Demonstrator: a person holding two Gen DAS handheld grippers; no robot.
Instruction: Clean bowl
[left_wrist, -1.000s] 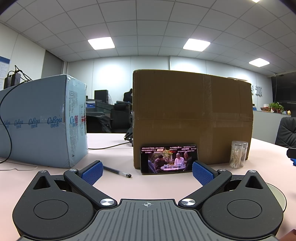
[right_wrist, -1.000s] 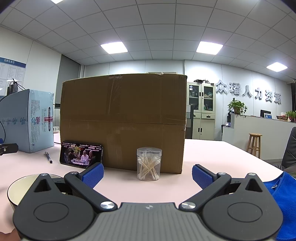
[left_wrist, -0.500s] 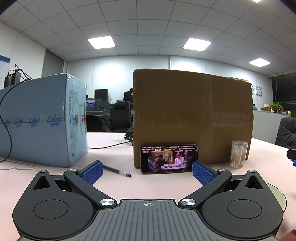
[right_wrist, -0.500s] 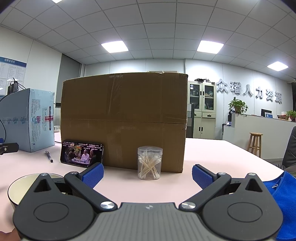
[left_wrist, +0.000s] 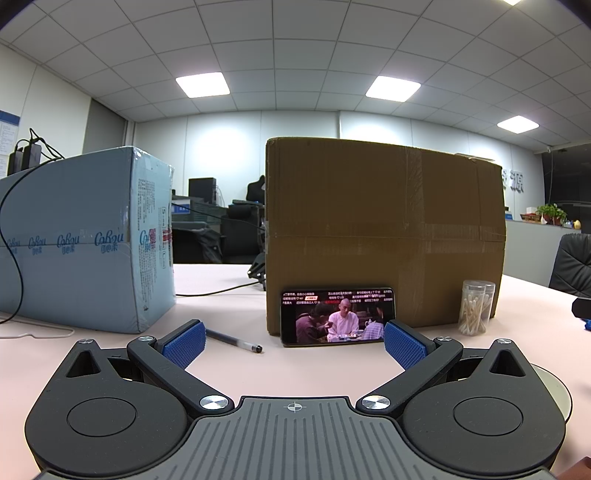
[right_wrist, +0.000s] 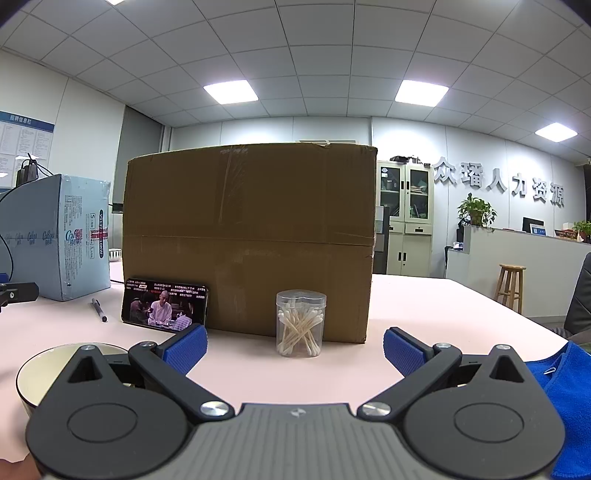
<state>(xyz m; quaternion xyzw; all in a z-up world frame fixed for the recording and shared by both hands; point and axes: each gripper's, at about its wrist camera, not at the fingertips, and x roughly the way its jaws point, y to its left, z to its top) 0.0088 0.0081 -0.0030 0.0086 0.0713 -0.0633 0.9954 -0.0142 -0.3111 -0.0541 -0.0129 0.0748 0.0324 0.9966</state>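
Open-plan office. Grid drop ceiling (right_wrist: 332, 55) with recessed panel lights (right_wrist: 231, 91). Large Chinese lettering (right_wrist: 498, 181) mounted on the far wall above a reception counter (right_wrist: 524, 254) with a monitor (right_wrist: 532, 224) and potted plants (right_wrist: 475, 210). Beige metal filing cabinet (right_wrist: 406, 218), wooden stool (right_wrist: 511, 284), notice board (right_wrist: 22, 147) on the left wall. Desks with a dark monitor and office chairs (left_wrist: 236, 229) further back. Long pale table (right_wrist: 424, 306) in front, holding a cardboard box (right_wrist: 251, 236) and a blue carton (left_wrist: 85, 236).
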